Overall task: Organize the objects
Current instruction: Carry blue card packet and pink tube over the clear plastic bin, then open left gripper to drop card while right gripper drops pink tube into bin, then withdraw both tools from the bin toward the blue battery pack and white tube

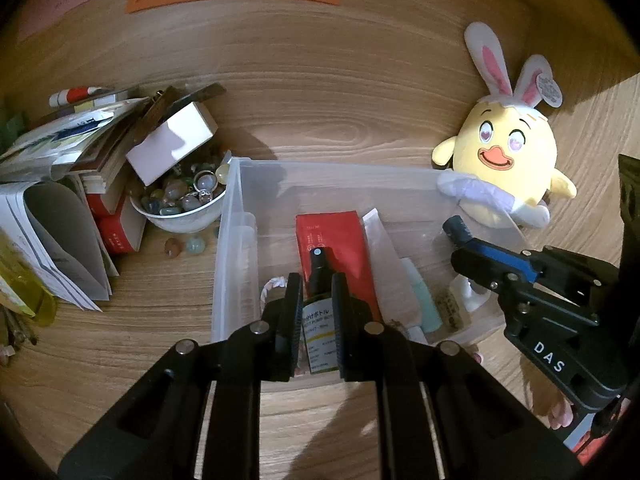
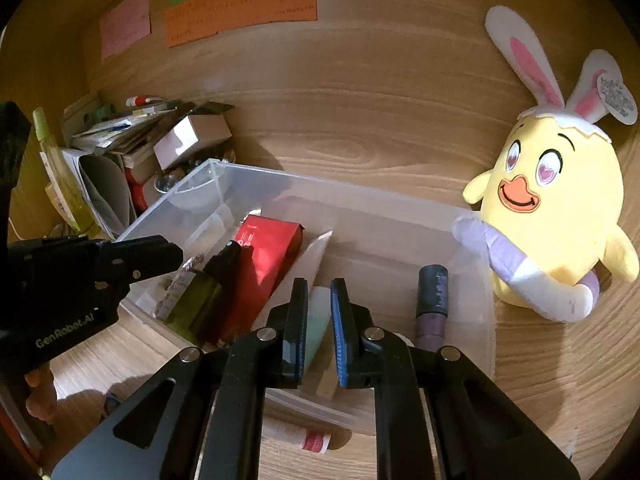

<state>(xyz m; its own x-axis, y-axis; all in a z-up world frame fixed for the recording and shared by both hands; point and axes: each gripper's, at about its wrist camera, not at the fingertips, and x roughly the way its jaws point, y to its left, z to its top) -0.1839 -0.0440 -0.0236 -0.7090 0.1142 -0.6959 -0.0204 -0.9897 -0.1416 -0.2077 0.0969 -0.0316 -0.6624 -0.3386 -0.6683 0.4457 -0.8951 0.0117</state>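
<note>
The left gripper (image 1: 316, 312) is closed with nothing in it, above the spray bottle (image 1: 318, 312) in the clear box (image 1: 340, 172). The right gripper (image 2: 320, 320) is closed and empty too, above a pale green tube (image 2: 318, 328). Closed jaws could bump things and tip the bottle. Only the left view shows the bowl of stones (image 1: 180, 204). Only the right view shows a tube (image 2: 308, 438) outside the box.

Dim, warm light with hard shadows and bright patches; strong fisheye bending and black vignetted corners, focus fairly sharp.
</note>
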